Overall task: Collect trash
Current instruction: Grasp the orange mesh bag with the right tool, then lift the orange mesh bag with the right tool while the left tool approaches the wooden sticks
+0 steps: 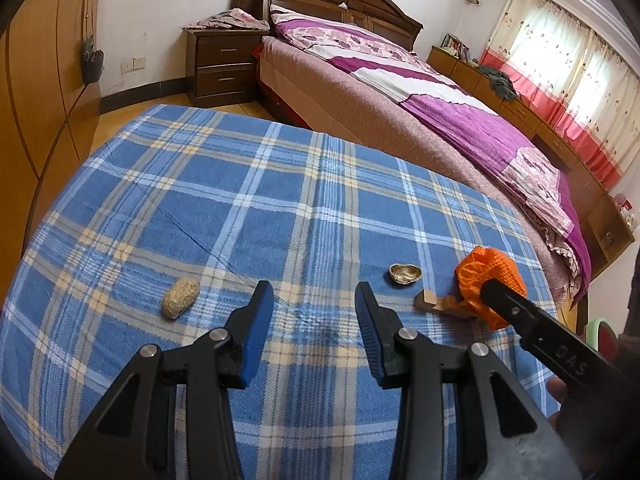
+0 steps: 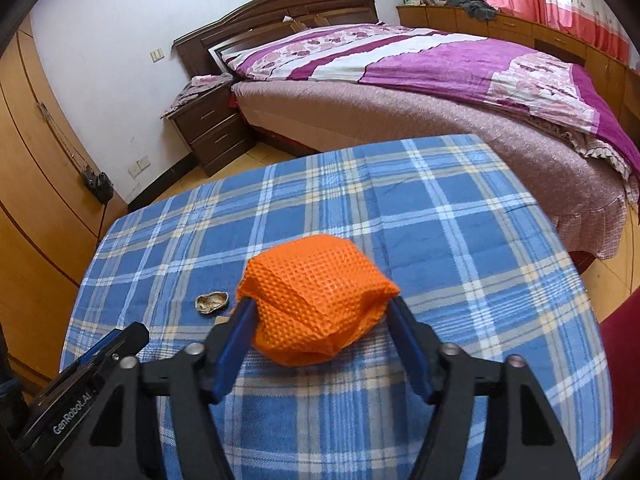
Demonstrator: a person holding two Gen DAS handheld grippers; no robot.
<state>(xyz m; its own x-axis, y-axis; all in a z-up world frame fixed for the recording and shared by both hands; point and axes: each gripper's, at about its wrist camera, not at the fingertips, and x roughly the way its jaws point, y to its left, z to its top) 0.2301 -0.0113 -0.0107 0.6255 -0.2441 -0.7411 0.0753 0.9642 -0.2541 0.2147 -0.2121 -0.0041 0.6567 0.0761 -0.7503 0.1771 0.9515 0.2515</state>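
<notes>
Here the right tool (image 2: 320,312) pinches the soft, light orange waffle-weave cloth (image 2: 320,300) — grip its bunched middle — left tool (image 1: 314,304) gapes empty.

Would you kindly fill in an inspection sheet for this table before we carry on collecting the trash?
Surface: blue plaid tablecloth, lightly creased.
Job's things: peanut whole; empty shell half hollow side up; small wooden piece lying beside the orange cloth.
Clutter: nothing seen.
Grippers: left gripper open above the table, holding nothing; right gripper shut on the orange cloth.
Cables: nothing seen.
Surroundings: bed with purple quilt, nightstand, wardrobe, curtains.
</notes>
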